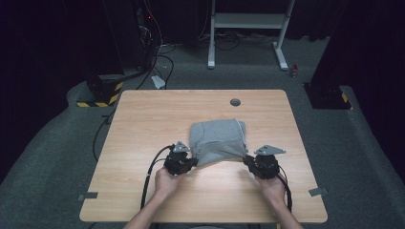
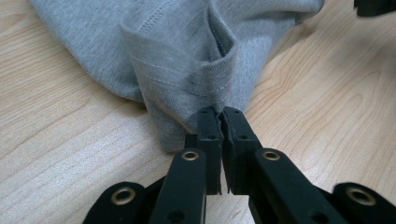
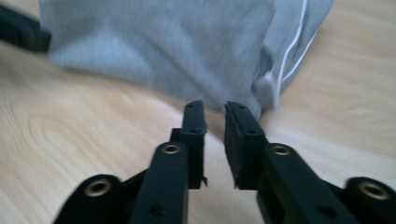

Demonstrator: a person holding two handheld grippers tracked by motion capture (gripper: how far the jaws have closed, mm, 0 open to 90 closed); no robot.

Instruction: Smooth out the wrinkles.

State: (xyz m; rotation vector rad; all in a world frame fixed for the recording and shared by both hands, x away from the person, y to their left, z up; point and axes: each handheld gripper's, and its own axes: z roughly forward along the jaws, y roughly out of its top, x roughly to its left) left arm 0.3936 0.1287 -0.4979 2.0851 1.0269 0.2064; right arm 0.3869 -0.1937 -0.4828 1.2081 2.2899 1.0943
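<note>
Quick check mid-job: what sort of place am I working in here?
Probably a lab or recording room, not a home: a bare wooden table on grey carpet, dark curtains around it, hazard-striped stand bases, and loose cables on the floor.

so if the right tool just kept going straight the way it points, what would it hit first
Most likely the grey garment: the right tool points at its near edge with jaws slightly apart and nothing between them. A small strip of bare table seems to separate them, though depth is unclear.
</note>
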